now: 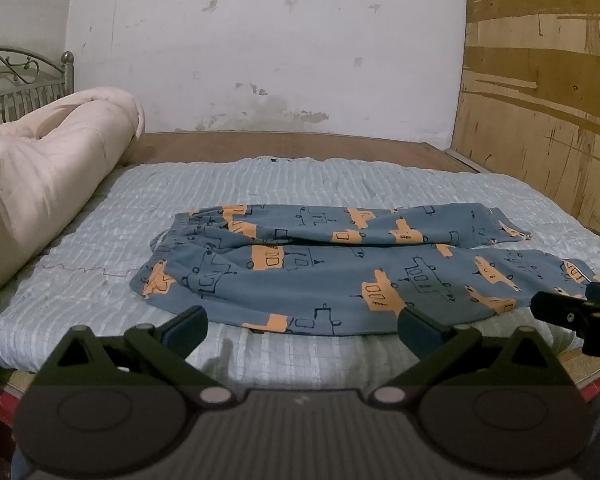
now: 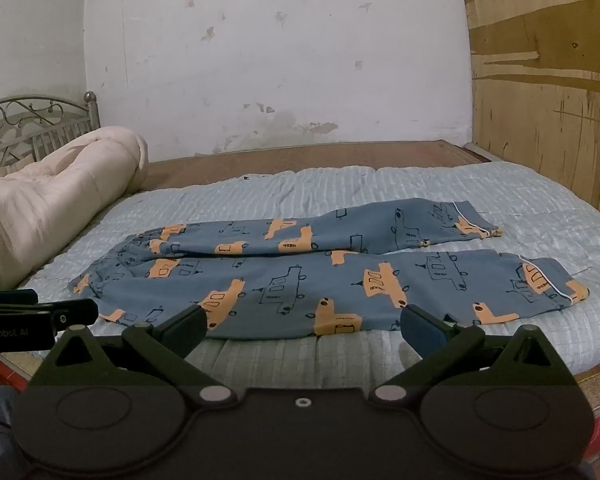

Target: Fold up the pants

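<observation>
Both grippers, left gripper [image 1: 302,322] and right gripper [image 2: 302,320], spread empty; soft, limp pajama pants [image 2: 300,276] just beyond fingertips, likely best pinched at waistband and cuffs.

A light blue quilted cover [image 1: 260,184] lies over a bed with a brown wooden base [image 1: 300,142]. At the left side a rolled cream duvet [image 1: 48,168] rests on it, with a metal headboard [image 2: 28,124] behind. A stained white wall [image 2: 280,60] stands at the back, and a plywood panel [image 1: 548,100] at the right.
</observation>
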Demonstrator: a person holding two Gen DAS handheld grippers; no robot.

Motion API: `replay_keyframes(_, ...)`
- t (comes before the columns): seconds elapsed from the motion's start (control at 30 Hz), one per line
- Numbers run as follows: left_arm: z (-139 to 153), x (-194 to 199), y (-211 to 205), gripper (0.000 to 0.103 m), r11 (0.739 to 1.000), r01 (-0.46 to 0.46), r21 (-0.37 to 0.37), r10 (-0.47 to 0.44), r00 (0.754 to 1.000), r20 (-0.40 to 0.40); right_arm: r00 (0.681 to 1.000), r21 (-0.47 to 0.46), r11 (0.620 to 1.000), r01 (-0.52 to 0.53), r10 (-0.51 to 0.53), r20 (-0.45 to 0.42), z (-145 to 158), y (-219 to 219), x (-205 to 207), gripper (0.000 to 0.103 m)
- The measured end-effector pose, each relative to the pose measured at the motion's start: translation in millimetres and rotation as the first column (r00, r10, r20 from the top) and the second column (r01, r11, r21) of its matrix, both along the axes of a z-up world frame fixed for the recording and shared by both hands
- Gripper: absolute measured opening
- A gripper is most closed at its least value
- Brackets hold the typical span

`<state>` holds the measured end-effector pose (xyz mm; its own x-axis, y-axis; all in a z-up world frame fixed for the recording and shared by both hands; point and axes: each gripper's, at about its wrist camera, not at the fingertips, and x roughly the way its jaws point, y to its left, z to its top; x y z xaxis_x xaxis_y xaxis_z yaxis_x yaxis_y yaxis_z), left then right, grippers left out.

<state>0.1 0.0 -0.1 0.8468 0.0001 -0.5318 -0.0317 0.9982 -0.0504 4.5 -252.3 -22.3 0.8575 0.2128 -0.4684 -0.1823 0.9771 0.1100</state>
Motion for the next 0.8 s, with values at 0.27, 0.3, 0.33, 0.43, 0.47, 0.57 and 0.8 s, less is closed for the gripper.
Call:
replay_keyframes(0.27, 0.0, 0.0, 0.0, 0.103, 1.000, 0.000, 0.000, 0.000, 1.000, 0.000, 1.000, -0.001, 1.000, 0.000, 0.000, 0.000, 0.5, 0.1, -0.4, 0.102)
replay_keyframes(0.3, 0.0, 0.0, 0.0, 0.103, 1.000, 0.000, 0.001, 0.000, 1.000, 0.000, 1.000, -0.001, 1.000, 0.000, 0.000, 0.000, 0.5, 0.1, -0.5, 0.102)
replay_keyframes(0.33, 0.0, 0.1, 0.0, 0.103, 1.000, 0.000, 0.000, 0.000, 1.000, -0.001, 1.000, -0.001, 1.000, 0.001, -0.001, 0.000, 0.6, 0.1, -0.5, 0.102)
replay_keyframes(0.43, 0.1, 0.0, -0.1, 0.103, 1.000, 0.002, 0.000, -0.002, 1.000, -0.001, 1.000, -0.001, 1.000, 0.001, -0.001, 0.000, 0.5, 0.2, -0.6, 0.102)
replay_keyframes(0.47, 0.1, 0.0, -0.2, 0.103, 1.000, 0.002, 0.000, -0.002, 1.000, -0.001, 1.000, -0.001, 1.000, 0.001, -0.001, 0.000, 0.4, 0.3, -0.5, 0.102)
replay_keyframes(0.57, 0.1, 0.1, -0.3, 0.103, 1.000, 0.002, 0.000, -0.002, 1.000, -0.001, 1.000, -0.001, 1.000, 0.000, 0.000, 0.000, 0.3, 0.4, -0.5, 0.102)
replay_keyframes(0.8, -1.1, -2.3, 5.8, 0.103, 1.000, 0.005, 0.000, -0.005, 1.000, -0.003, 1.000, -0.001, 1.000, 0.000, 0.000, 0.000, -0.2, 0.5, -0.4, 0.102)
